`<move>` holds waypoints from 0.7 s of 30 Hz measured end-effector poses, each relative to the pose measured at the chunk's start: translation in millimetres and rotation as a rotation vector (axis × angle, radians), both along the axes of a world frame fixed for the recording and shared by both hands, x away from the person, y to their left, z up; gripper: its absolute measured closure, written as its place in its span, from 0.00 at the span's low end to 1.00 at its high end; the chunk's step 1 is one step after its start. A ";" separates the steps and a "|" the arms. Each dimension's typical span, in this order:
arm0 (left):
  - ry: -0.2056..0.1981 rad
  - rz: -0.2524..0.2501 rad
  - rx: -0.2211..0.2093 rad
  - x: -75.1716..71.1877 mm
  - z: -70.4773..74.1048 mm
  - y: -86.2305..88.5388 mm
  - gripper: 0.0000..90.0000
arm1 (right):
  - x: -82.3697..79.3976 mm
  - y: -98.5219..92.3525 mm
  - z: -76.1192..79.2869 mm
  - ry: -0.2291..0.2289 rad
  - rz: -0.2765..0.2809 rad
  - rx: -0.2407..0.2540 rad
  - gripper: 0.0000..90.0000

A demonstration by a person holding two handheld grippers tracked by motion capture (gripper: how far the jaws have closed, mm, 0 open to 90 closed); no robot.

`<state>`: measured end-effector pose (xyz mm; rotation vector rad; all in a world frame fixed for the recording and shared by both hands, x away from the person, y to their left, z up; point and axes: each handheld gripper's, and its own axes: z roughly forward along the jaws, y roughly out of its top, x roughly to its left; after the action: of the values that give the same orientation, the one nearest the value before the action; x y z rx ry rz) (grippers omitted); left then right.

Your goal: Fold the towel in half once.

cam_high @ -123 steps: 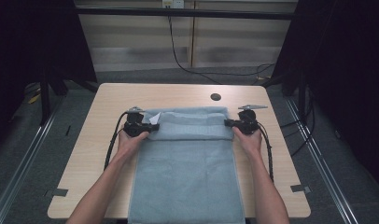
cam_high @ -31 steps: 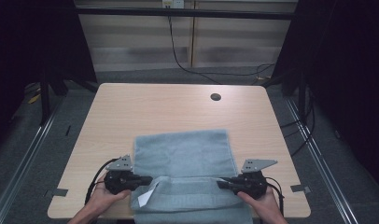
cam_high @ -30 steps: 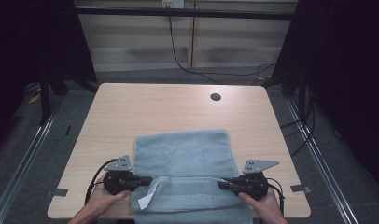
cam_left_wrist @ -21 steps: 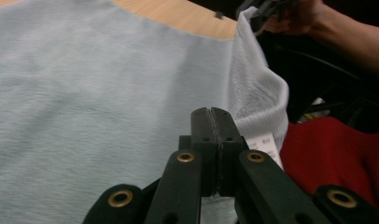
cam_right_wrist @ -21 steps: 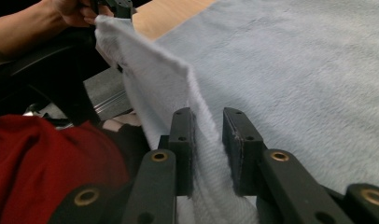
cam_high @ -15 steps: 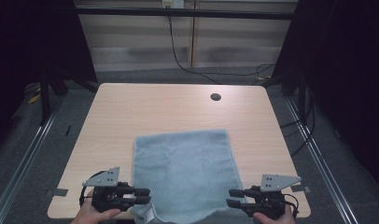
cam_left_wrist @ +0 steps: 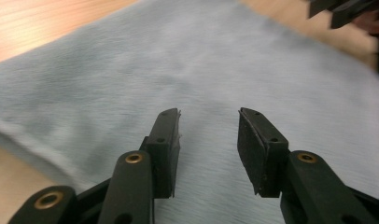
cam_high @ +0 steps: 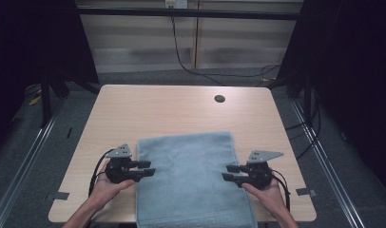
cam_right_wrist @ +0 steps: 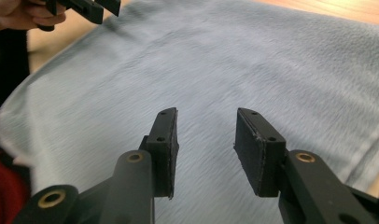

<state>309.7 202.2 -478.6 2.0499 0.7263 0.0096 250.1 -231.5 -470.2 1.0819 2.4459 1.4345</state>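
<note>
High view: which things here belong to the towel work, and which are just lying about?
In the job:
blue towel, flat on the table
left gripper, jaws open at its left edge
right gripper, jaws open at its right edge

Lying about:
dark round grommet in the tabletop
cables on the floor beyond
</note>
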 end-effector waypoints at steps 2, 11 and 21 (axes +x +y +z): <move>0.010 0.027 0.005 11.0 -5.8 -2.1 0.65 | 14.4 3.6 -5.7 0.010 -0.013 -0.007 0.65; 0.025 0.083 0.064 38.2 -26.5 -6.1 0.65 | 67.0 22.9 -27.3 0.019 -0.089 -0.090 0.63; -0.011 0.048 0.081 31.0 -26.9 -12.4 0.59 | 48.1 22.9 -31.3 0.073 -0.103 -0.155 0.62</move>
<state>340.8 189.8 -505.5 2.1073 0.7795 0.0785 298.3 -208.6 -501.5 1.2251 2.4620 1.1748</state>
